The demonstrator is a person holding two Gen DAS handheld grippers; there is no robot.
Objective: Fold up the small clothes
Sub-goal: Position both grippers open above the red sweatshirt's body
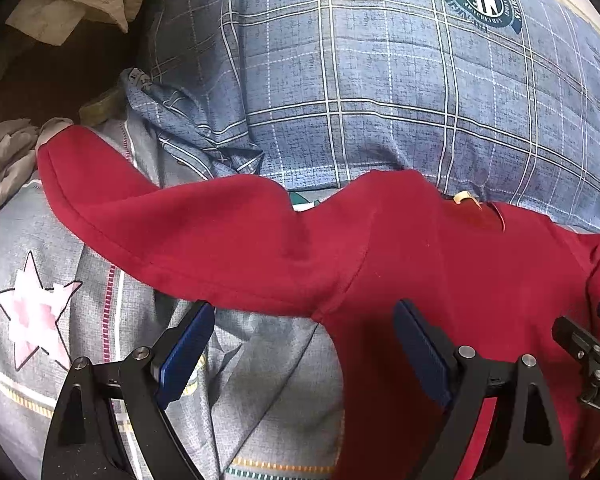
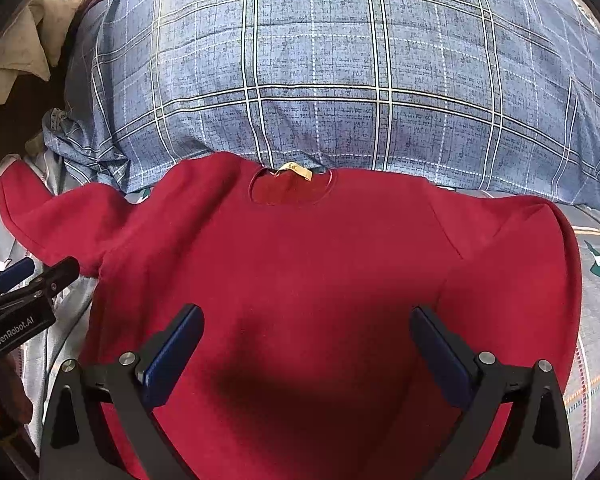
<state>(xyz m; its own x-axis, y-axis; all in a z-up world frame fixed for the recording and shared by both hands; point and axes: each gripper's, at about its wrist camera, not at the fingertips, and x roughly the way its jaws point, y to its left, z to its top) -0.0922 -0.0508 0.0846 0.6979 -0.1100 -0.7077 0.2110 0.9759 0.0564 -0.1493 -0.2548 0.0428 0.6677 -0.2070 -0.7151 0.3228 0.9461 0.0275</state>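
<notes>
Left wrist view: red sweatshirt (image 1: 440, 264) spread flat on a grey star-print bedsheet (image 1: 40, 312), collar toward a blue plaid pillow (image 1: 380, 80); 1 sleeve (image 1: 148, 220) stretched out to the left, cuff ending near a crumpled grey cloth (image 1: 4, 160). Left gripper (image 1: 304, 320) above the underarm seam, fingers released and spread wide, nothing between the blue pads (image 1: 188, 352). Tip of the other tool visible at the right edge. Right wrist view: same garment seen front-on, neckline (image 2: 292, 188) with a yellow tag at the top, right sleeve (image 2: 540, 272) bent downward along the body. Right gripper (image 2: 306, 316) over the chest, likewise released and empty, pads (image 2: 440, 352) well apart above the cloth. Left tool visible low on the left. Likely step in hand: folding the outstretched sleeve inward. Best done by lowering onto the sleeve near the cuff, pinching only the sleeve layers and not the sheet beneath, then carrying it across the chest in 1 smooth arc, keeping the shoulder seam as the hinge. Worth pressing the body with the right tool to stop the whole garment sliding on the soft bedding.
</notes>
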